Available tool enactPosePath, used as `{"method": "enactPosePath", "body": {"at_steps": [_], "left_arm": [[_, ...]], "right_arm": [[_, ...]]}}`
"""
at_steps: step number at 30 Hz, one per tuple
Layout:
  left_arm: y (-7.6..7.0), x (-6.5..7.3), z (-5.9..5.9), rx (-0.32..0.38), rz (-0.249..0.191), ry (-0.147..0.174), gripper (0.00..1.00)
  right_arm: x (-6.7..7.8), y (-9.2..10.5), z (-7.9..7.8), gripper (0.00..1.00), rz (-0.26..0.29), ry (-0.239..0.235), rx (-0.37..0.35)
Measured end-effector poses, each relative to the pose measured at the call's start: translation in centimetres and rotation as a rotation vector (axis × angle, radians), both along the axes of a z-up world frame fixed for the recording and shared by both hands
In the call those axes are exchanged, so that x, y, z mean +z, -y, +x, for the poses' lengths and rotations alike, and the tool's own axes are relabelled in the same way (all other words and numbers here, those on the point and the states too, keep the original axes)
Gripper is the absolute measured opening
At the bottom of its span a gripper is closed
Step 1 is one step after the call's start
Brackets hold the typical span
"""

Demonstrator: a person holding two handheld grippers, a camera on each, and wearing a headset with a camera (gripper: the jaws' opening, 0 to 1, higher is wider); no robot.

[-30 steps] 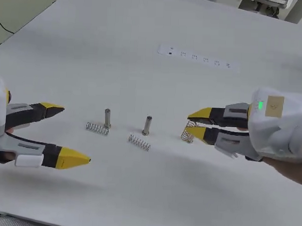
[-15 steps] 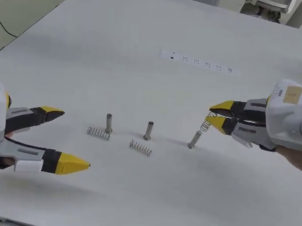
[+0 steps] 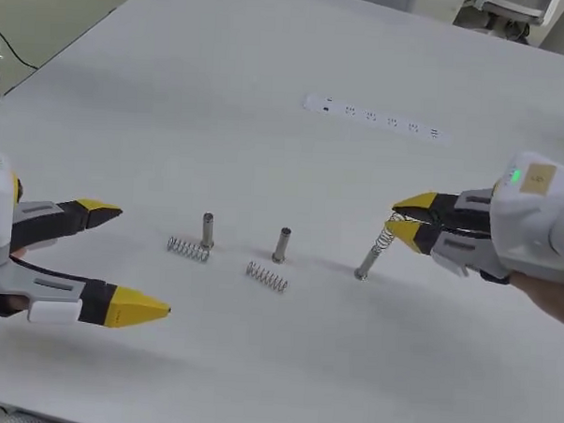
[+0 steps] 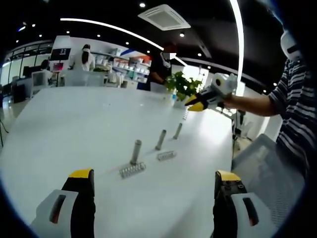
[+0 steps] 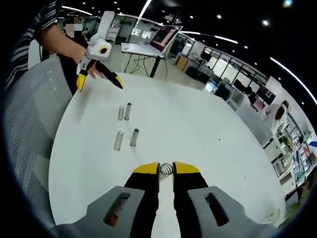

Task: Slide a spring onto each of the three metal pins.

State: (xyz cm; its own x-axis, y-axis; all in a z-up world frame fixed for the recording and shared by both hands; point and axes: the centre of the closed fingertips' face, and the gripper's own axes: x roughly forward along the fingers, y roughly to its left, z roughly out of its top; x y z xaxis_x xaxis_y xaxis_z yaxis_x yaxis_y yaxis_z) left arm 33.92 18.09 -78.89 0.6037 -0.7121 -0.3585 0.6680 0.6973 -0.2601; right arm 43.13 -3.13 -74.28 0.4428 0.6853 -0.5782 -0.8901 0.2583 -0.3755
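Risen from the counter [image 3: 267,117], right claw [image 3: 403,224] pinches a spring [image 3: 386,237] — leaning pin [image 3: 366,263] at seven o'clock; left claw [image 3: 139,260] spread.

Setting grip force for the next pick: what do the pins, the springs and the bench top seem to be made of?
The pins look like dull grey metal, likely steel: soft sheen along their sides. The springs are thin bright wire coils, probably steel, glinting. The bench top is matte white, with no sharp reflections; laminate or painted board, I cannot tell.
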Motion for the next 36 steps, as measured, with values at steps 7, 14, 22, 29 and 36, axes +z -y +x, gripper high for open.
{"method": "enactPosePath", "body": {"at_steps": [7, 14, 22, 29, 36], "left_arm": [[0.0, 0.0, -0.2, 0.003, -0.002, -0.003, 0.98], [-0.1, 0.0, -0.2, 0.005, 0.001, -0.002, 0.98], [-0.1, 0.1, -0.2, 0.008, 0.0, -0.001, 0.98], [0.0, -0.1, -0.3, 0.012, 0.0, -0.007, 0.98], [0.0, -0.1, -0.4, 0.012, 0.0, -0.009, 0.98]], "right_arm": [[-0.3, 0.0, 0.1, 0.07, 0.003, -0.012, -0.006], [-0.7, 0.0, 0.3, 0.07, 0.011, -0.026, -0.014], [-1.4, 0.1, 0.5, 0.07, 0.01, -0.042, -0.023], [-2.8, 0.1, 0.3, 0.07, -0.002, -0.063, -0.024], [-4.9, 0.4, 0.5, 0.07, -0.026, -0.097, -0.037]]}}
